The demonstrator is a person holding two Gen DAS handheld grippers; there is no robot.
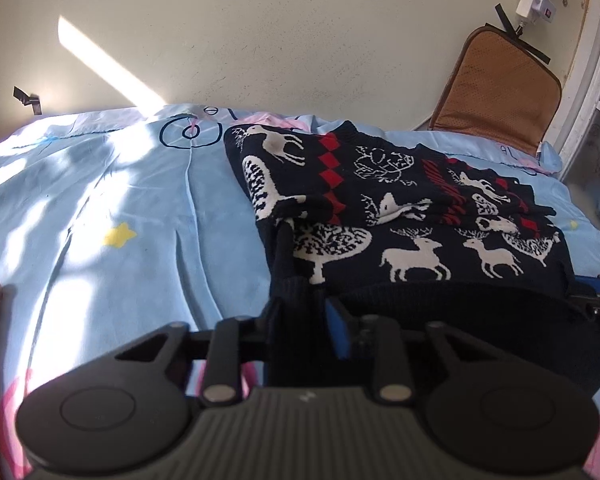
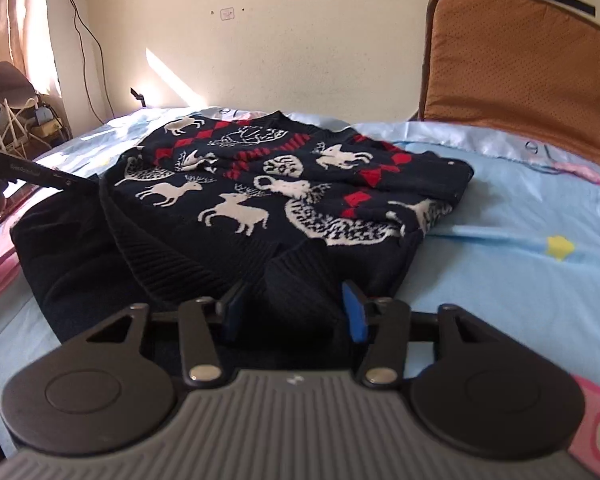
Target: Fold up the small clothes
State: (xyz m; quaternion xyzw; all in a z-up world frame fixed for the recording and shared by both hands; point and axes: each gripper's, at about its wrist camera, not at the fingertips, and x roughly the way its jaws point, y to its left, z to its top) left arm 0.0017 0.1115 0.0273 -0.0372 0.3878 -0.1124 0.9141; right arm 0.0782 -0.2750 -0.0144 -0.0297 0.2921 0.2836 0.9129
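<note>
- A dark sweater (image 1: 400,216) patterned with white reindeer and red diamonds lies on the blue bed sheet (image 1: 100,200), its sleeves folded in.
- The left hand-held gripper (image 1: 300,312) has its jaws narrowly pinched on the ribbed hem at one corner.
- The right hand-held gripper (image 2: 294,308) stands wider, ribbed hem between its blue pads (image 2: 354,312); whether they press it I cannot tell.

Plenty of open bed (image 1: 100,208) to the left of the sweater (image 1: 400,208) from my left camera, just flat blue sheet with nothing on it. On the right camera there's open sheet to the sweater's right too. Far side is boxed in: wall (image 2: 300,48) right behind, and a brown cushion (image 2: 516,80) propped upright at the back right corner.
</note>
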